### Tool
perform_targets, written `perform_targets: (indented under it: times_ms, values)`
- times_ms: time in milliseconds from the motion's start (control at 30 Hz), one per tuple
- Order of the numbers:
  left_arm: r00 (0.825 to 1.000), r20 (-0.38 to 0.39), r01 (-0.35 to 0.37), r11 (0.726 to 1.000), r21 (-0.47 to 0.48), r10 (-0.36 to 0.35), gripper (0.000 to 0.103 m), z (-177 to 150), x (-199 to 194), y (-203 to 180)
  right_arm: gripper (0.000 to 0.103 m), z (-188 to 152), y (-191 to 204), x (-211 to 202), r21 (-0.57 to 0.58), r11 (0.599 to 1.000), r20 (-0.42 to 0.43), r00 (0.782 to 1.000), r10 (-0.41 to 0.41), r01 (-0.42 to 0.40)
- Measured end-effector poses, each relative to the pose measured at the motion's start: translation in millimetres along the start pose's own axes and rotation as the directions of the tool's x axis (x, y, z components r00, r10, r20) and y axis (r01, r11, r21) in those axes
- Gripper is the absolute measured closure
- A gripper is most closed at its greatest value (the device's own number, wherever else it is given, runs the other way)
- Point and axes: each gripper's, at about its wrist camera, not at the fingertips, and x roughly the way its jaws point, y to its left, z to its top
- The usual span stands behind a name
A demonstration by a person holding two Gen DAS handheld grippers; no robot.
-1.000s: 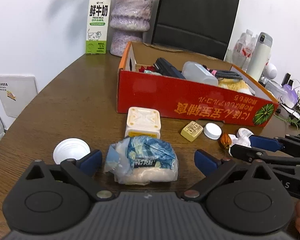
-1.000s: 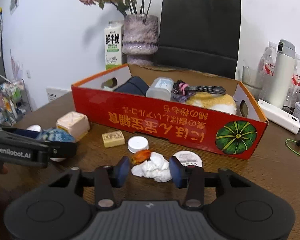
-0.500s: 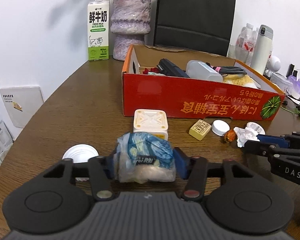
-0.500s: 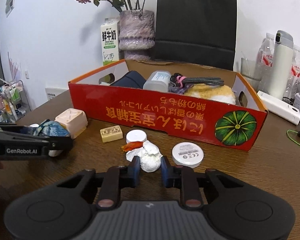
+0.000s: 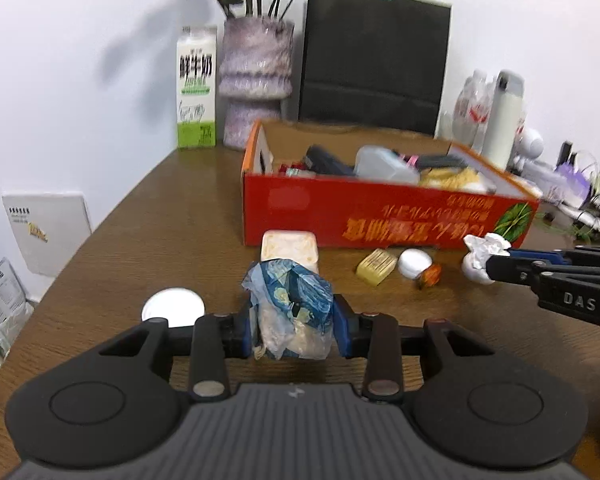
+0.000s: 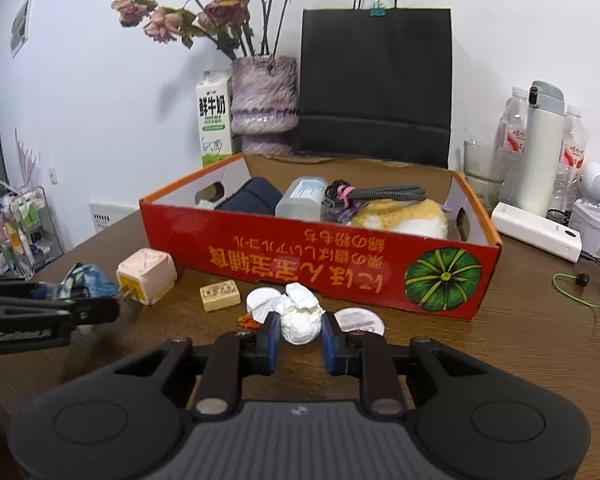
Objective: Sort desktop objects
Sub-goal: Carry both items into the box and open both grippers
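In the left wrist view my left gripper (image 5: 292,320) has its jaws closing on a crumpled blue-and-clear plastic packet (image 5: 290,300), and both pads press its sides. It is lifted slightly off the brown table (image 5: 160,232). My right gripper (image 6: 300,334) is shut on a white crumpled paper ball (image 6: 300,316), also raised a little. The left wrist view shows that paper ball (image 5: 480,252) at the right gripper's tip, beside the red cardboard box (image 6: 300,256). The box holds several items.
On the table before the box lie a cream cube (image 6: 146,282), a yellow block (image 6: 220,296), a white cap (image 6: 260,298), an orange wrapper (image 6: 248,322), a white disc (image 6: 358,320) and a round lid (image 5: 172,308). A milk carton (image 6: 214,120), vase, black bag and bottles stand behind.
Both grippers went from open around their objects to shut on them. Then each rose a little with its object, the packet on the left and the paper ball on the right.
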Motion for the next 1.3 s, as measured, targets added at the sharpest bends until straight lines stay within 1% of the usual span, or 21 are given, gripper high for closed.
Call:
perform_targets:
  times_ms: [100,200,300,367,467,567,667,767,833,900,933,967,1000,1033,1067,1100,1133,1200,1233,1300]
  values:
    - [0.998,0.054,0.029,1.0,-0.006,-0.029,0.066,14.8,-9.9,-2.7,0.083,14.1,0.0,-15.4,-0.004,1.0,0.076,0.997,0.003,-0.002]
    - [0.992,0.113,0.061,0.998,-0.005,-0.06,0.066,47.5,-8.3,-6.9,0.083,35.5,-0.4,-23.1,-0.019,1.0,0.143,0.99,-0.001,0.004]
    - [0.983,0.166,0.085,0.996,-0.011,-0.082,0.066,82.1,2.9,-16.7,0.083,58.2,-5.4,-13.9,-0.009,1.0,0.183,0.983,-0.019,0.021]
    - [0.98,0.173,0.101,0.994,-0.034,-0.094,0.066,100.6,18.1,-25.5,0.083,71.2,-13.6,1.1,0.027,0.999,0.19,0.981,-0.03,0.025]
    - [0.978,0.162,0.147,0.987,-0.068,-0.134,0.066,114.7,45.4,-41.0,0.083,78.4,-26.8,25.6,0.071,0.997,0.164,0.985,-0.046,0.035]
    - [0.978,0.125,0.178,0.98,-0.089,-0.166,0.066,113.7,76.6,-54.2,0.083,74.8,-38.9,50.6,0.074,0.996,0.104,0.993,-0.06,0.053]
    - [0.986,0.055,0.16,0.984,-0.085,-0.155,0.066,109.5,110.6,-60.1,0.083,68.3,-48.5,68.6,0.072,0.995,0.055,0.996,-0.069,0.065]
    - [0.991,0.006,0.137,0.987,-0.087,-0.137,0.064,103.0,131.9,-53.6,0.083,65.0,-53.5,80.4,0.063,0.996,0.03,0.997,-0.069,0.067]
    - [0.991,0.018,0.133,0.988,-0.081,-0.132,0.062,100.7,133.1,-47.6,0.083,62.4,-53.0,86.0,0.054,0.997,0.017,0.998,-0.062,0.061]
    - [0.992,0.023,0.121,0.992,-0.047,-0.12,0.057,100.4,132.0,-48.1,0.081,60.4,-50.9,87.8,0.05,0.997,0.011,0.998,-0.058,0.058]
    - [0.993,0.026,0.117,0.992,-0.039,-0.116,0.05,100.4,131.5,-48.9,0.079,59.5,-50.7,88.7,0.053,0.997,0.007,0.998,-0.054,0.054]
    - [0.993,0.027,0.113,0.993,-0.036,-0.112,0.036,99.8,131.0,-49.4,0.076,58.6,-51.2,88.7,0.06,0.997,0.007,0.998,-0.054,0.054]
    - [0.994,0.028,0.104,0.994,-0.034,-0.103,0.025,99.5,130.5,-50.2,0.065,58.4,-52.4,88.2,0.068,0.997,0.007,0.999,-0.048,0.048]
    - [0.996,0.03,0.085,0.996,-0.033,-0.084,0.006,99.6,129.5,-51.3,0.058,58.2,-53.2,87.4,0.076,0.996,0.007,0.999,-0.046,0.045]
    - [0.997,0.044,0.071,0.997,-0.037,-0.069,0.0,99.1,127.6,-50.7,0.044,58.5,-53.4,85.7,0.079,0.996,0.014,0.999,-0.049,0.048]
    - [0.996,0.059,0.065,0.997,-0.045,-0.063,0.0,99.8,125.6,-49.3,0.036,58.6,-53.1,83.4,0.078,0.996,0.028,0.998,-0.056,0.053]
    - [0.996,0.069,0.065,0.996,-0.054,-0.061,0.0,100.8,123.7,-47.6,0.035,59.5,-52.5,81.1,0.075,0.996,0.04,0.997,-0.059,0.056]
    - [0.995,0.078,0.062,0.995,-0.08,-0.056,0.0,102.9,121.0,-43.4,0.029,61.3,-51.8,77.7,0.075,0.996,0.056,0.997,-0.056,0.052]
    - [0.995,0.085,0.06,0.994,-0.092,-0.053,0.0,104.1,119.7,-41.4,0.023,61.2,-51.2,76.5,0.074,0.996,0.064,0.996,-0.055,0.05]
    - [0.994,0.094,0.062,0.992,-0.107,-0.052,0.0,105.2,118.0,-37.2,0.023,61.9,-50.3,75.5,0.069,0.996,0.067,0.996,-0.052,0.048]
